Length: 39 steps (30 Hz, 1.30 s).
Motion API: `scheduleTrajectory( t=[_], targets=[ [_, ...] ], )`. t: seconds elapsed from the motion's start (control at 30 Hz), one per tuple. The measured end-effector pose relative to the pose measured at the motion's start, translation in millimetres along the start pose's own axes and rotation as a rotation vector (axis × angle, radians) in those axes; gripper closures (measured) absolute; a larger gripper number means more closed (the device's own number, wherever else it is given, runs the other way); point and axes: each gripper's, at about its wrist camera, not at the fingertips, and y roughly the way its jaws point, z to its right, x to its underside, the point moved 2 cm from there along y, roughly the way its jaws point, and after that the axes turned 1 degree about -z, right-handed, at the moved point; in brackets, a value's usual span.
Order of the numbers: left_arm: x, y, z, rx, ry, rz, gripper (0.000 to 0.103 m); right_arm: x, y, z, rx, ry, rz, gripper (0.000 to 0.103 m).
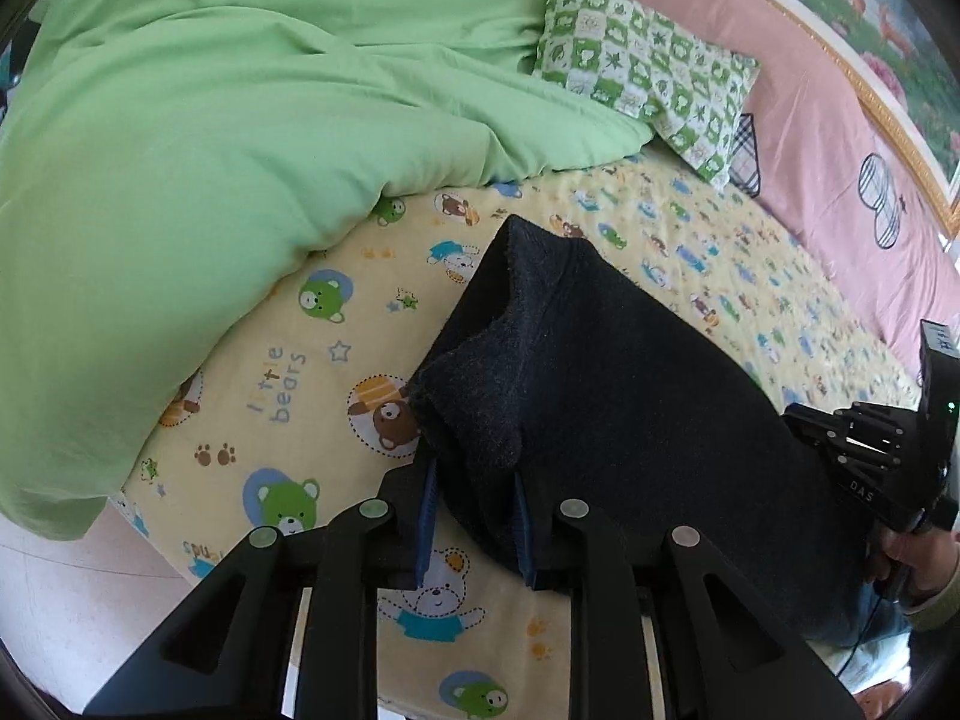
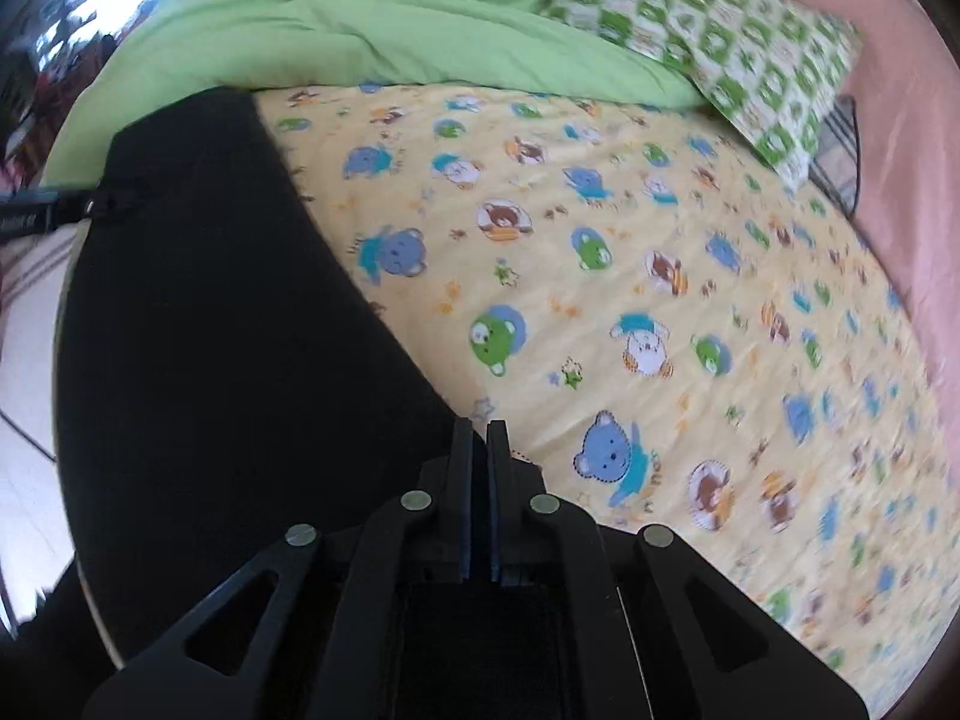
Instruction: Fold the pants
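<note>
The dark navy fleece pants (image 1: 600,372) lie on the pale yellow bedsheet printed with cartoon bears (image 1: 288,396), stretched slantwise between the two tools near the bed's near edge. The left gripper (image 1: 474,516) stands spread, its blue-padded fingers (image 1: 425,516) on either side of a bunched, fuzzy fold of the pants, not yet pinching it; sheet shows between the left pad and the cloth. The right gripper (image 2: 480,480) is clenched, its pads nearly together at the pants' edge, though whether cloth sits between them cannot be told; in the left view it (image 1: 864,450) sits at the garment's far end. A crumpled light green duvet (image 1: 240,120) crowds the sheet beyond the pants, with a green-and-white checked pillow (image 1: 648,66) beside it against a pink fabric surround (image 1: 840,138). To the pants' right, open yellow sheet runs wide toward that surround. White floor (image 1: 60,600) shows below the bed's edge.
</note>
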Motion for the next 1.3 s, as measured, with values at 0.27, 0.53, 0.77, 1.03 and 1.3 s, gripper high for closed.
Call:
scheduleTrajectory(
  t=[0.27, 0.53, 0.77, 1.03, 1.3],
  targets=[
    [2.8, -44.8, 5.1, -0.075, 0.008, 0.056, 0.070, 12.2, -60.4, 41.4, -0.109, 0.243, 0.098, 0.085],
    [7.5, -72.1, 50.0, -0.001, 0.046, 0.075, 0.062, 69.3, -111.6, 64.7, -0.175, 0.453, 0.152, 0.064],
    [17.7, -64.5, 118.3, 0.074, 0.160, 0.042, 0.052, 125.8, -145.1, 73.3, -0.142, 0.540, 0.159, 0.064],
    [36.8, -44.6, 184.1, 0.165, 0.236, -0.034, 0.052, 183.7, -173.8, 74.7, -0.101, 0.618, 0.155, 0.064],
    [62.6, -27.9, 258.4, 0.255, 0.382, -0.117, 0.049, 240.1, -200.4, 77.6, -0.043, 0.706, 0.142, 0.064]
  ],
)
